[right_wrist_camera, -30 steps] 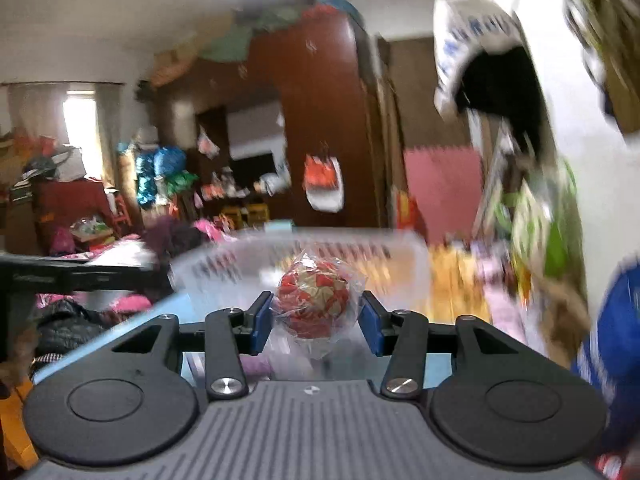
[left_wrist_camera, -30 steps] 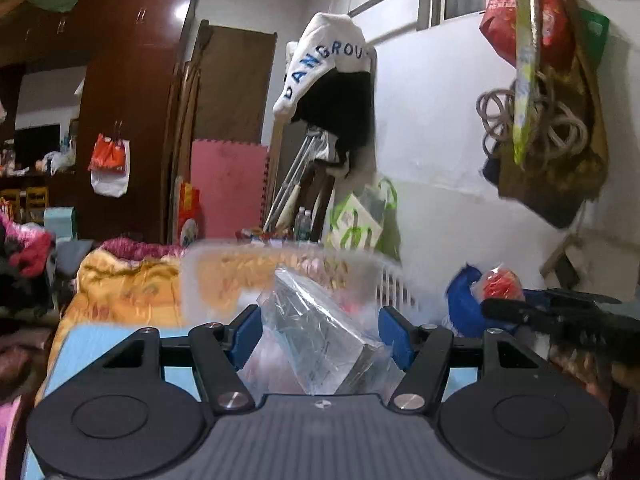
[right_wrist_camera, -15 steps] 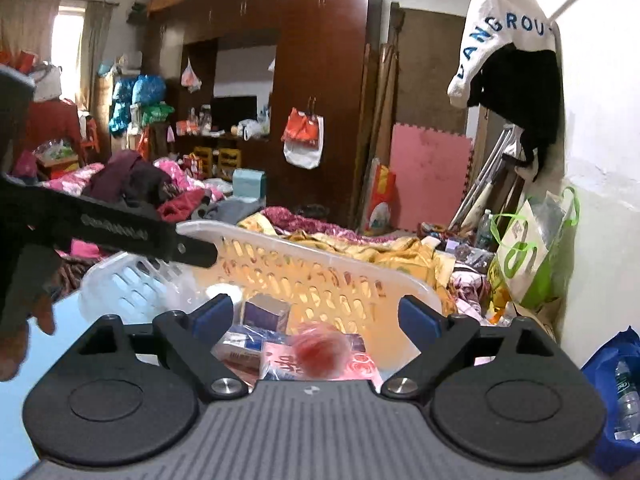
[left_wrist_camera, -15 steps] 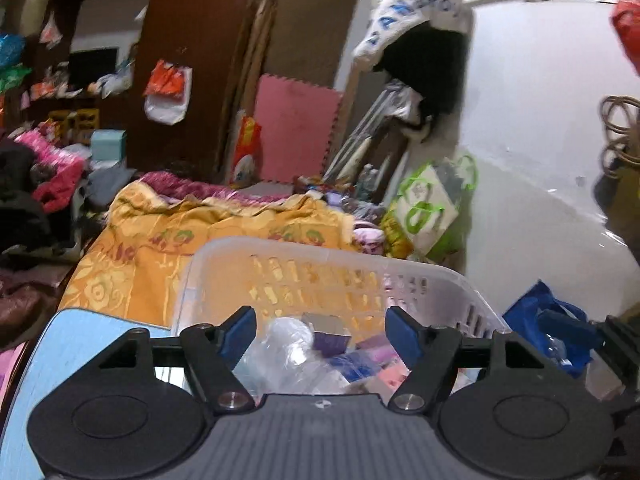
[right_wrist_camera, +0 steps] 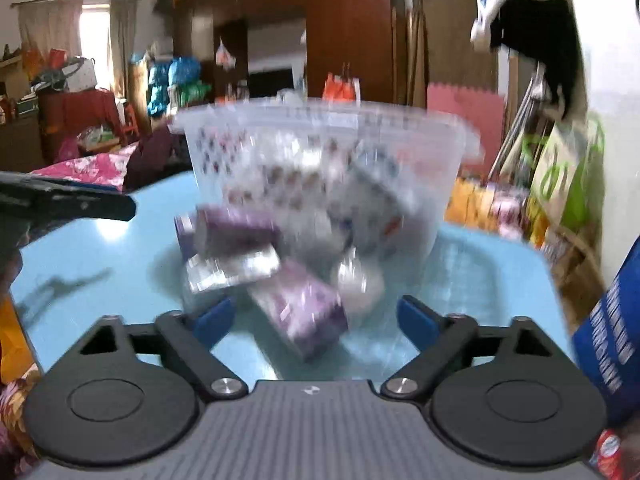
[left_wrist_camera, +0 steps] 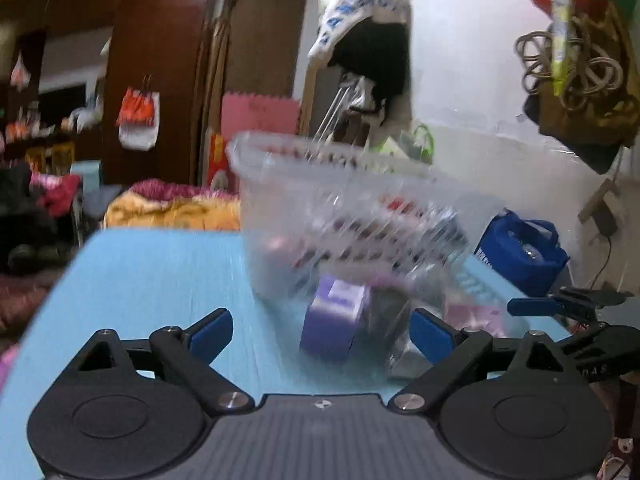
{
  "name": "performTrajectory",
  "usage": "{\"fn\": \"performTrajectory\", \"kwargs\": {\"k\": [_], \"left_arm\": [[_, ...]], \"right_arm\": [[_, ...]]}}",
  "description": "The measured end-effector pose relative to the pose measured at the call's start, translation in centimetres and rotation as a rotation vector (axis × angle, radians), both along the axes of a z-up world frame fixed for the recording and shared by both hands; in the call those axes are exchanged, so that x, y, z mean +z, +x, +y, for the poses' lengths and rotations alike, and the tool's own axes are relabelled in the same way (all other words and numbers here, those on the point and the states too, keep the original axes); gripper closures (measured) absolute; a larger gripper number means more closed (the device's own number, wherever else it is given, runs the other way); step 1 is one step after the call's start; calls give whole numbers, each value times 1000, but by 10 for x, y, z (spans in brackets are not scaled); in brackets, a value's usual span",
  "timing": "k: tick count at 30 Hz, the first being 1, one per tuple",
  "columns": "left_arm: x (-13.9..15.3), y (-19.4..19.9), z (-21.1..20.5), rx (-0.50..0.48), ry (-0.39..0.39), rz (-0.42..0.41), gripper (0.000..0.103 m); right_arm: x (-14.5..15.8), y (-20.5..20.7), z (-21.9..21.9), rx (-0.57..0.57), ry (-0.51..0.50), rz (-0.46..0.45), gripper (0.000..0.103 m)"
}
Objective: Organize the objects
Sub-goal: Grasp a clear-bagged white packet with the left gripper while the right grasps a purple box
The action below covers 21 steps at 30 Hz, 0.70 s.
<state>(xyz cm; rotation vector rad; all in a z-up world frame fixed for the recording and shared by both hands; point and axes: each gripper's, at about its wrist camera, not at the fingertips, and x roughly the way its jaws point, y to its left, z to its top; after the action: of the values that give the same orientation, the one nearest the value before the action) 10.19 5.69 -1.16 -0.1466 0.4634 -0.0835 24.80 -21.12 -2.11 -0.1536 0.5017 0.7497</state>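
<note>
A translucent slotted basket (left_wrist_camera: 340,208) stands on the light blue table (left_wrist_camera: 160,272). In front of it a purple box (left_wrist_camera: 332,320) and a crumpled clear bag (left_wrist_camera: 404,344) lie on the table. My left gripper (left_wrist_camera: 320,332) hangs low over them; its jaws are opening wide and the pads touch nothing. In the right wrist view the basket (right_wrist_camera: 320,152) shows packets through its wall. A purple box (right_wrist_camera: 300,312) lies between the fingers of my right gripper (right_wrist_camera: 316,320), whose jaws are closing but stand clear of it. Everything is motion-blurred.
A blue bag (left_wrist_camera: 520,256) sits off the table's right edge, and an orange blanket (left_wrist_camera: 172,212) lies behind the table. Each gripper shows at the side of the other's view: the right gripper (left_wrist_camera: 560,304), the left gripper (right_wrist_camera: 68,200). A wardrobe and clutter fill the back.
The left gripper let go of its clear bag and the right its red wrapped ball. Both opened and sank from above the basket to table level in front of it.
</note>
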Motion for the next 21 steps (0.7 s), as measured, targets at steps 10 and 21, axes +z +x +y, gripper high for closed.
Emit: {"fn": "performTrajectory", "kwargs": {"k": [10, 21], "left_arm": [[-19, -1, -52, -119, 80, 47, 8], [-28, 17, -99, -83, 204, 120, 29]], "right_arm": [[-8, -10, 10, 41, -67, -27, 53], [-8, -8, -25, -17, 95, 8, 52]]}}
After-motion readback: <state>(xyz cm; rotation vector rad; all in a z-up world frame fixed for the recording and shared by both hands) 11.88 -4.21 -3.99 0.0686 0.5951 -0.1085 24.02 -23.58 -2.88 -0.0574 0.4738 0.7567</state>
